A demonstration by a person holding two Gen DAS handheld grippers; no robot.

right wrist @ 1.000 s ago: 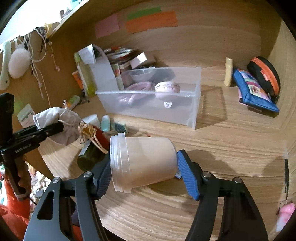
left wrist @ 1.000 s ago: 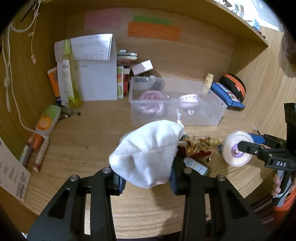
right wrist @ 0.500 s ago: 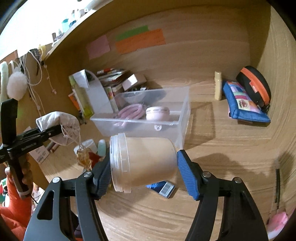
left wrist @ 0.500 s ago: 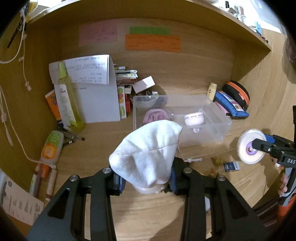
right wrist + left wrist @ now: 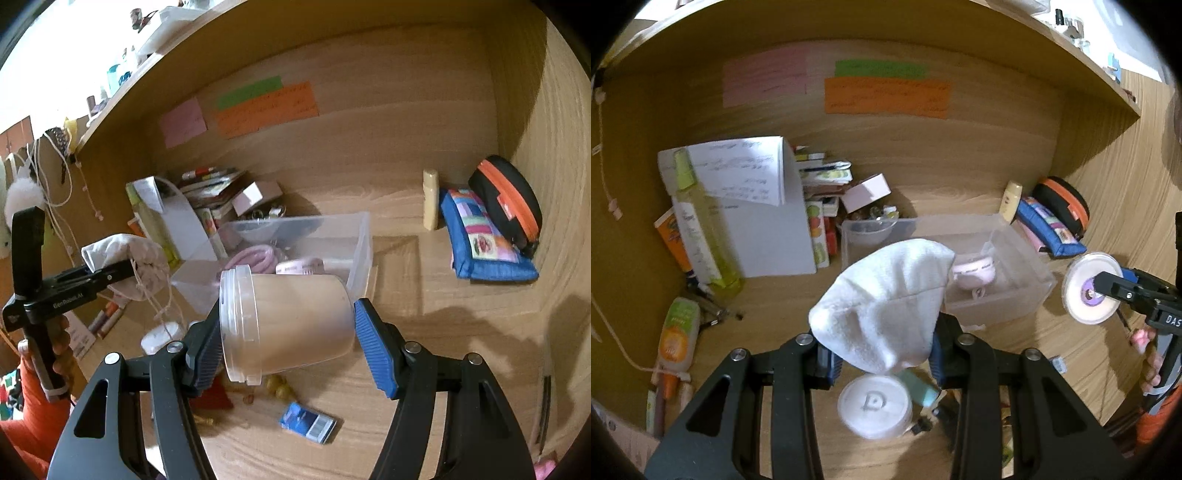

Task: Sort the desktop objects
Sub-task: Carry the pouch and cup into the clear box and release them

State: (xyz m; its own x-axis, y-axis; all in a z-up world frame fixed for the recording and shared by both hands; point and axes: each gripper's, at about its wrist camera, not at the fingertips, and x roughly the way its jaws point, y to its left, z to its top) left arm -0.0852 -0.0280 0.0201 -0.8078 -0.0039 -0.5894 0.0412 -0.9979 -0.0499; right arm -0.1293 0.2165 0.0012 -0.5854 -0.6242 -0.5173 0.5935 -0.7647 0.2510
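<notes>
The left gripper (image 5: 882, 360) pinches a white cloth drawstring pouch (image 5: 882, 306) between its pads, holding it in the air above the wooden desk (image 5: 1052, 354); its strings dangle free in the right wrist view. The right gripper (image 5: 288, 339) is clamped on a frosted translucent plastic jar (image 5: 288, 321), lying sideways between the blue pads with its threaded mouth toward the left pad. Both things are lifted clear of the desk, so the step in hand looks like the carry: each hand has its object and is bringing it toward the clear rectangular plastic bin (image 5: 1008, 291) standing mid-desk.

That bin already holds a coil of pink hair ties (image 5: 255, 258) and a small pink round case (image 5: 973, 273), which suggests it is the sorting target (a guess from the layout, nothing more). The pouch hangs just in front of the bin's near wall and partly hides it.

Next, the left gripper would need to travel forward over the rim and spread only once the pouch is above the bin's open space, minding the loose strings. The jar needs room beside the case. A white round lidded tub (image 5: 875, 406), a small blue packet (image 5: 308, 424) and some yellowish beads (image 5: 277, 386) lie on the desk, not yet sorted.
</notes>
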